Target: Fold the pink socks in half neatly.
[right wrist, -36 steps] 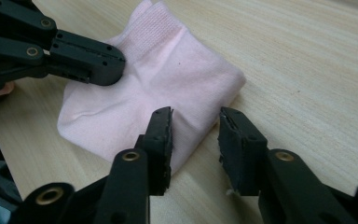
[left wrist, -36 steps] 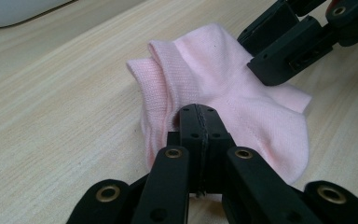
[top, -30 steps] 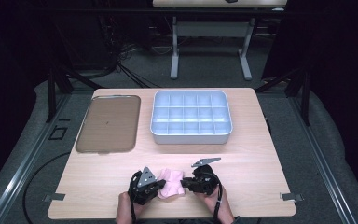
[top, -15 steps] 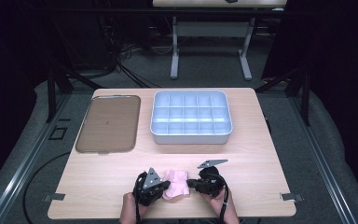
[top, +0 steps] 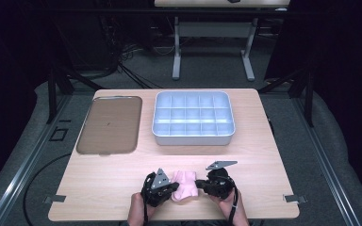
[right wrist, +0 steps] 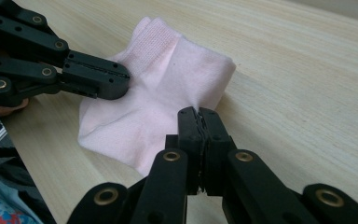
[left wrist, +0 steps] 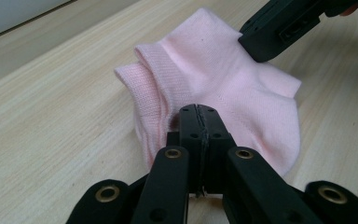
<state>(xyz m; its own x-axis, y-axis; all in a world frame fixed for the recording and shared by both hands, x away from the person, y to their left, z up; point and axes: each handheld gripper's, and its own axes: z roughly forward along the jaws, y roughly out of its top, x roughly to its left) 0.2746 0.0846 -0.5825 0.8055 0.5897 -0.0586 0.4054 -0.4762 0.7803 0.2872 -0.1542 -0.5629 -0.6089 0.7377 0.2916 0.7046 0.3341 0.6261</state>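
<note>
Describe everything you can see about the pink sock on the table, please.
The pink sock is a short ankle sock of soft knit fabric with a ribbed cuff. It looks folded or doubled, since two cuff edges show side by side. It lies flat on the wooden table, near the front edge. The left gripper is shut at one side of it, and the right gripper is shut at the opposite side; both tips meet the fabric.

The high view looks forward and down from above the person's side, far enough back to take in the whole table and the floor around it. The 2 gripper views sit low and close over the tabletop, each looking along its own jaws. They face each other across the pink sock, which all 3 views share.
</note>
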